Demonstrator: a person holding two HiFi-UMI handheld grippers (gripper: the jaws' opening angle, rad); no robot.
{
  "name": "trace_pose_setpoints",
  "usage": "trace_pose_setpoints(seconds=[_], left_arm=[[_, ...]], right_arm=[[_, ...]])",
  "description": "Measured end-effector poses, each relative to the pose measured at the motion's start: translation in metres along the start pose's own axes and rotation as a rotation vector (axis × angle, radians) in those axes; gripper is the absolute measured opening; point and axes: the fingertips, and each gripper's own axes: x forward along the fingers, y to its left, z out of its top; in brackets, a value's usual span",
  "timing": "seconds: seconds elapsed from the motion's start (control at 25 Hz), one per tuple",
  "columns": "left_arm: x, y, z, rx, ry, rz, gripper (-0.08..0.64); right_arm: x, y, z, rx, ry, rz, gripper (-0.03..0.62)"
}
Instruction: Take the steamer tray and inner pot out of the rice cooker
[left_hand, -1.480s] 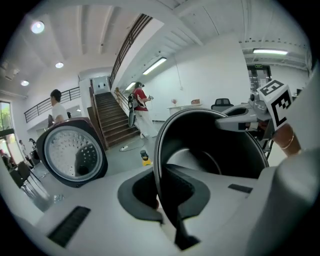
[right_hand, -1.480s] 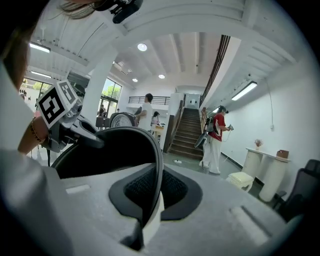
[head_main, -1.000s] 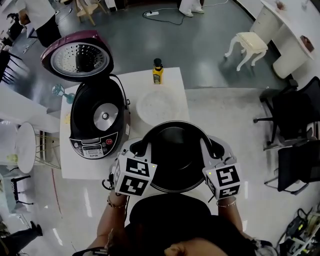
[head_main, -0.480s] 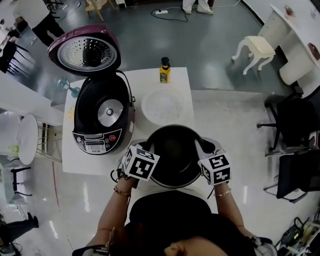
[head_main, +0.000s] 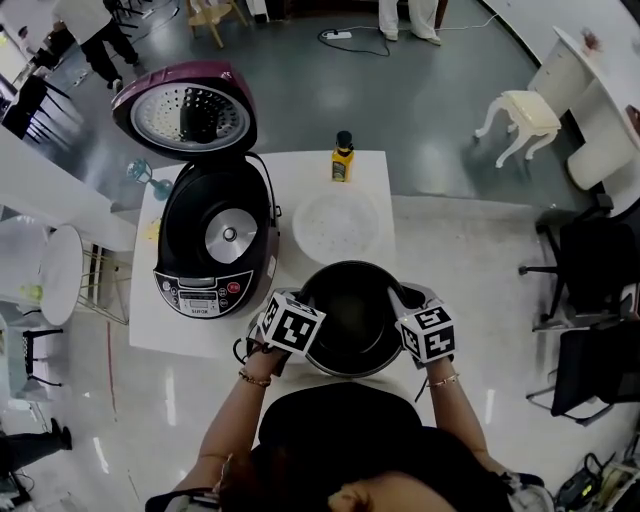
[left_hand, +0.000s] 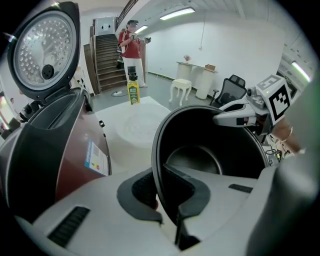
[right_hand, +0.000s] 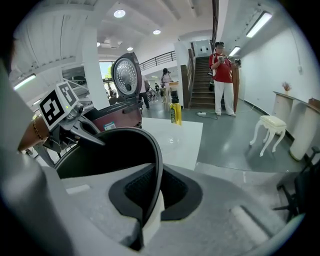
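Observation:
The black inner pot (head_main: 352, 320) hangs over the front right corner of the white table (head_main: 190, 335), held by its rim from both sides. My left gripper (head_main: 304, 301) is shut on the pot's left rim (left_hand: 159, 172), and my right gripper (head_main: 399, 299) is shut on its right rim (right_hand: 156, 170). Whether the pot touches the table I cannot tell. The translucent white steamer tray (head_main: 336, 225) lies on the table just behind the pot. The rice cooker (head_main: 222, 240) stands to the left, empty, with its maroon lid (head_main: 186, 112) up.
A yellow bottle (head_main: 343, 158) stands at the table's far edge. A white stool (head_main: 520, 115) and black office chairs (head_main: 590, 260) stand on the floor to the right. A small white side table (head_main: 55, 275) is at the left. A person in red (right_hand: 222, 75) stands by the stairs.
Both grippers have come down with the inner pot between them, toward the table's front right corner. The cooker and steamer tray have stayed in place.

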Motion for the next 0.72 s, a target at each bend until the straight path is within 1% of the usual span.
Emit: trace_pose_setpoints(seconds=[0.12,0.4,0.56,0.6,0.72], left_arm=[[0.002,0.003,0.001,-0.002,0.007,0.004,0.011],[0.008,0.009,0.007,-0.019,-0.009,0.02,0.01],[0.008,0.009,0.009,-0.037,-0.035,0.009,0.011],[0.008,0.008,0.009,-0.025,-0.045,0.01,0.011],[0.008,0.005,0.009,0.058,-0.082,0.019,0.012]], right_arm=[[0.006,-0.001,0.0,0.003,0.005,0.012,0.017],[0.013,-0.007,0.005,-0.008,-0.009,0.017,0.017],[0.013,-0.008,0.007,-0.015,-0.012,0.016,0.017],[0.013,-0.009,0.007,-0.015,-0.017,0.016,0.017],[0.015,-0.009,0.007,-0.005,-0.024,0.031,0.018]])
